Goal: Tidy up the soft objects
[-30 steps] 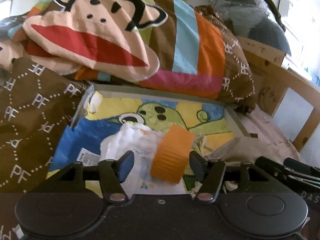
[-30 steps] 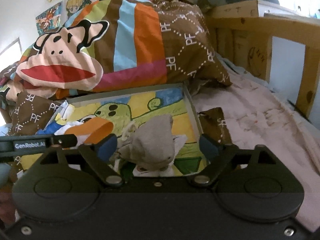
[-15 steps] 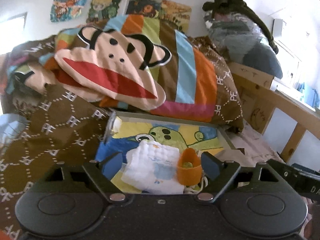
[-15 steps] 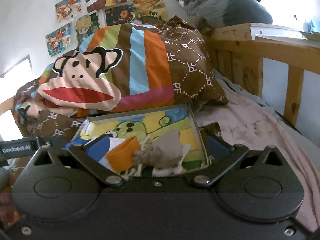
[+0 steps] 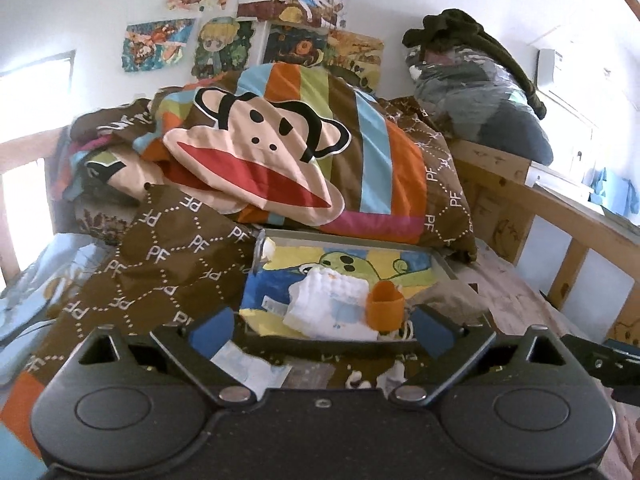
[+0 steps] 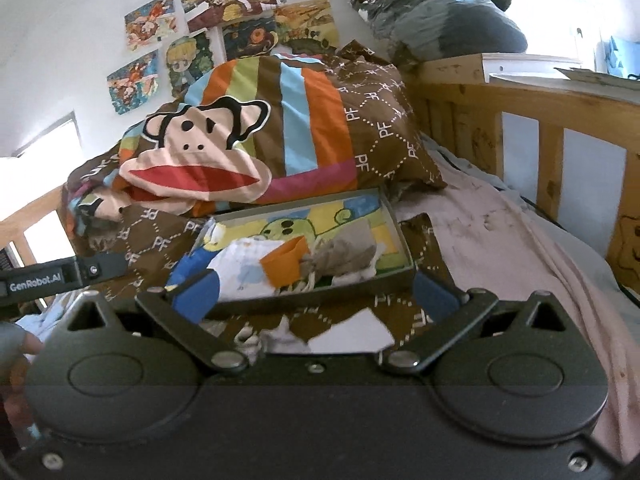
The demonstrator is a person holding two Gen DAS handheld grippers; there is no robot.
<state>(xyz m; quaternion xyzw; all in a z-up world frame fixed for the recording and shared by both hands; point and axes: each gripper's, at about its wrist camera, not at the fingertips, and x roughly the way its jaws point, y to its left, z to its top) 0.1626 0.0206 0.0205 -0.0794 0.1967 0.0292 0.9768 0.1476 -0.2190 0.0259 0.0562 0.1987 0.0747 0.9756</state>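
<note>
Left wrist view: left gripper [image 5: 322, 330] with blue pads had jaws spreading wider, nothing between them, above the brown PF-print blanket [image 5: 168, 264]. Right gripper [image 6: 316, 288] gaped fully, empty. Just beyond sat the shallow grey box with cartoon lining [image 6: 400, 236], holding a folded white cloth [image 5: 328, 304], an orange knit cuff [image 5: 385, 310] upright beside it, and a crumpled grey-beige sock [image 6: 344, 254] touching the cuff. Behind the box lay a striped monkey-face pillow [image 5: 280, 160]; wooden bed rail [image 6: 552, 104] at right; cartoon posters [image 5: 272, 20] on far wall.
</note>
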